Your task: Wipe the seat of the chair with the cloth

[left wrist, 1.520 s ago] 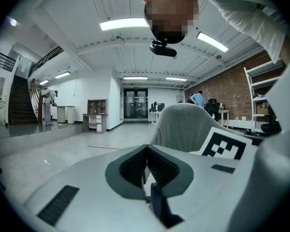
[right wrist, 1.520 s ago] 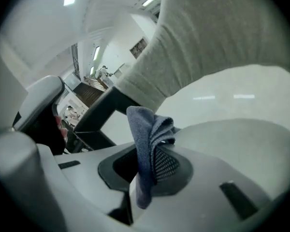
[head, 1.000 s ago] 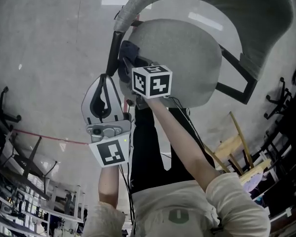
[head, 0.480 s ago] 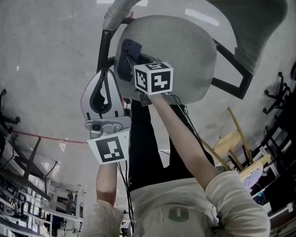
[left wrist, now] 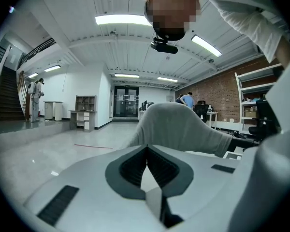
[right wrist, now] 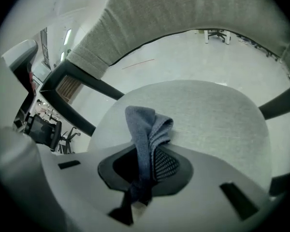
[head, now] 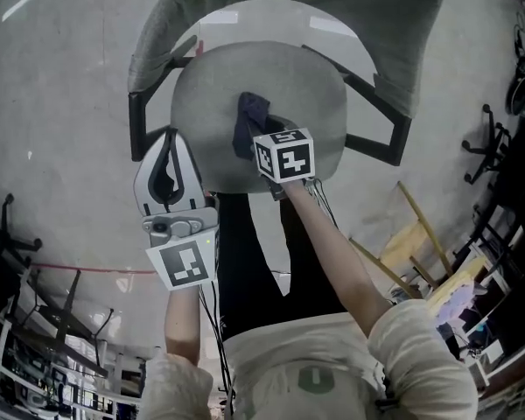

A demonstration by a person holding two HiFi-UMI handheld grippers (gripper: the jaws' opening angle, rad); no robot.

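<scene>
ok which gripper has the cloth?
The right gripper: its jaws are shut on the dark cloth, held over the chair seat. The left gripper has its jaws shut with nothing between them.

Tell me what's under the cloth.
Under the cloth, which is clamped in the right gripper, lies the chair's grey seat, bare all around it. The patch directly beneath is covered, so whether the cloth touches the seat cannot be told.
</scene>
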